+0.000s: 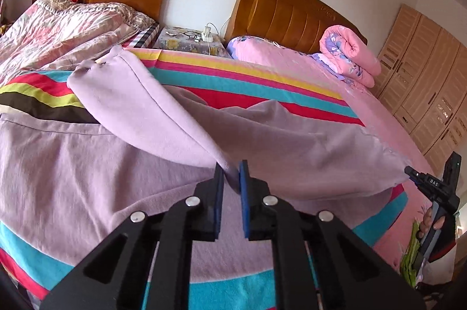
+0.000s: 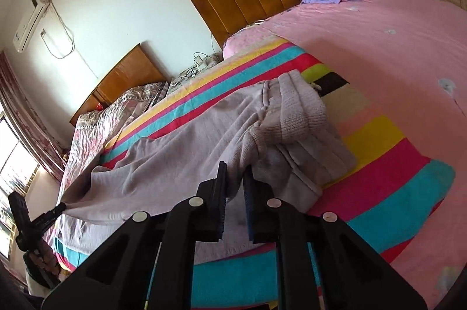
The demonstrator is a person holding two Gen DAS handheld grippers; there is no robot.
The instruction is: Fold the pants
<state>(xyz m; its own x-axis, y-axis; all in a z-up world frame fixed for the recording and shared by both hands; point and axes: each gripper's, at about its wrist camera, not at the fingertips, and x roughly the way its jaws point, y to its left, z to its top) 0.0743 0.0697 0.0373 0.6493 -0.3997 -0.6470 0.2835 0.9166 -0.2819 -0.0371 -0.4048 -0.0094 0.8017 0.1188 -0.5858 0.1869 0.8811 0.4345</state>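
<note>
Lilac pants (image 1: 96, 164) lie across a striped blanket (image 1: 233, 76) on the bed. My left gripper (image 1: 231, 171) is shut on a pinched fold of the pants and lifts it off the blanket. My right gripper (image 2: 235, 174) is shut on the pants' edge (image 2: 175, 146) close to the ribbed waistband (image 2: 294, 111). Each gripper shows in the other's view: the right one (image 1: 411, 172) at the fabric's right corner, the left one (image 2: 59, 207) at the left corner. The fabric hangs stretched between them.
The striped blanket (image 2: 379, 164) lies on a pink sheet (image 2: 379, 47). A rolled pink quilt (image 1: 350, 55) sits by the wooden headboard (image 1: 286, 15). A second bed with a floral cover (image 1: 58, 29) is on the left, a nightstand (image 1: 189, 42) between them. Wardrobes (image 1: 423, 70) stand at the right.
</note>
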